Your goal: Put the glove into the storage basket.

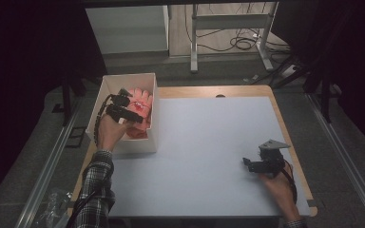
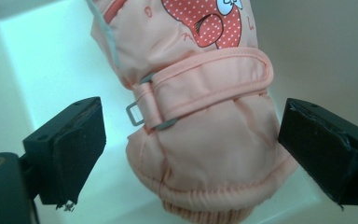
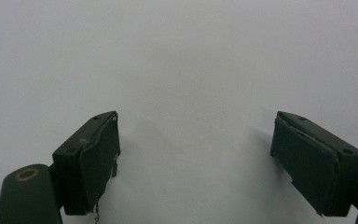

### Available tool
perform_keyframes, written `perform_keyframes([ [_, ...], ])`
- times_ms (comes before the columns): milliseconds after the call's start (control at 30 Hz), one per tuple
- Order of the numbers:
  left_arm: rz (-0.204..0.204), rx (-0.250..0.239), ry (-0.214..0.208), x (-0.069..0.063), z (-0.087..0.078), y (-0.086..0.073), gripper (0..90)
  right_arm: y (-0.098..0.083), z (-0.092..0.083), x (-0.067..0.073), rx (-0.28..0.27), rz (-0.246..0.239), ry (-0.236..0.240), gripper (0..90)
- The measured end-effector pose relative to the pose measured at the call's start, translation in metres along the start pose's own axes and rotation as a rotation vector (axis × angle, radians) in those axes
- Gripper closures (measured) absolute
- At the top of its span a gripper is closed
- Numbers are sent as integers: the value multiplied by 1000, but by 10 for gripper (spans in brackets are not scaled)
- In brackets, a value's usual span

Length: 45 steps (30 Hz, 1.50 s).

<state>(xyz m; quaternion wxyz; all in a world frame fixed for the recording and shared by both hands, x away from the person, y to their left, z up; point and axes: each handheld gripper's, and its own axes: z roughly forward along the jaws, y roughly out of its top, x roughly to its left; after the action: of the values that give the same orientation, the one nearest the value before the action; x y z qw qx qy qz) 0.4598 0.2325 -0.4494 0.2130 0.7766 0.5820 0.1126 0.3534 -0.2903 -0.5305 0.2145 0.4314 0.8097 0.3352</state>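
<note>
A peach-pink padded glove (image 1: 141, 100) with a red dotted patch lies in a white cardboard box (image 1: 129, 78) at the table's far left. My left gripper (image 1: 128, 105) hangs over the box, held by a hand in a plaid sleeve. In the left gripper view its jaws stand wide apart on either side of the glove's (image 2: 205, 140) cuff and strap, and the left pad (image 2: 77, 154) is clear of the fabric. My right gripper (image 1: 247, 165) rests open near the table's front right. Nothing but bare white surface lies between its fingers (image 3: 95, 163).
A white mat (image 1: 209, 137) covers the wooden table (image 1: 285, 123). Beyond the far edge stand a metal table frame (image 1: 195, 42) and cables on the floor. A crumpled clear plastic bag (image 1: 52, 204) lies at the bottom left.
</note>
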Motion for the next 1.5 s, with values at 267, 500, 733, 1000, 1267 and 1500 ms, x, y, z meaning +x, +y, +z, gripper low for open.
perform_keyframes([
  [267,16,-50,-14,0,-10,-6,74,0,0,0,0,0,0,157],
  [500,28,-88,-29,-2,-18,-12,56,0,0,0,0,-1,0,157],
  [733,60,-117,-38,-7,-26,-19,42,0,0,0,0,-1,-1,157],
  [1000,97,-162,-45,-11,-33,-31,32,0,0,0,0,-1,-1,157],
  [1267,134,-208,-46,-16,-40,-43,23,0,0,0,0,-1,-1,157],
  [1500,168,-238,-59,-22,-42,-53,18,0,0,0,0,-1,-1,156],
])
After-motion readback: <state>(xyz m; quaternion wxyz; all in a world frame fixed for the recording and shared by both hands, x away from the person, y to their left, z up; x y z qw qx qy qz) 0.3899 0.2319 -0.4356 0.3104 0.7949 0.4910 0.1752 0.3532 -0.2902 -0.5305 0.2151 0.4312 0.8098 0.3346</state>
